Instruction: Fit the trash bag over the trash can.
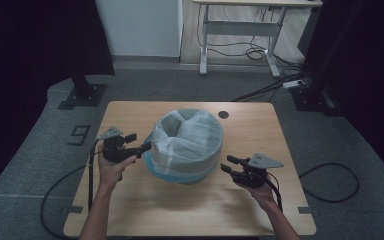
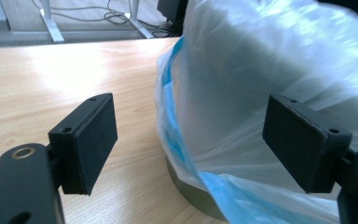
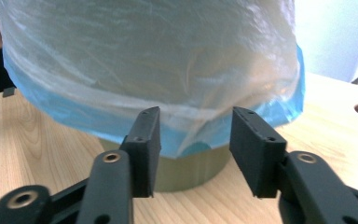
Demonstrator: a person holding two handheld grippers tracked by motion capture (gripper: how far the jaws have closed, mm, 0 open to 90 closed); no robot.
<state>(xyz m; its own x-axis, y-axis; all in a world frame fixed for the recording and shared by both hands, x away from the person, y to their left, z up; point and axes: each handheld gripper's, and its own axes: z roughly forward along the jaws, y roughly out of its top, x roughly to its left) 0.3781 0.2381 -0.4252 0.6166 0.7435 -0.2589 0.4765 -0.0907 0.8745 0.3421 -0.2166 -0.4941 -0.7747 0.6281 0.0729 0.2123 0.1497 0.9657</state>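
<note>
Mid-table (image 1: 130, 200): grey bin (image 1: 189, 140) lined with a white-and-blue bag (image 2: 261, 70), rim overhanging. Left gripper (image 1: 139, 146) beside the bag's left edge, jaws wide, nothing between. Right gripper (image 1: 228, 165) near its right side, jaws parted, empty

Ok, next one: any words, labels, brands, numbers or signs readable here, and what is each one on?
"9": one large dark digit marked on the grey floor left of the table, seen in the high view.
Nothing else reads: the white bag with its blue hem, the bin under it, the tabletop and both hand-held grippers carry no print that can be made out.
</note>
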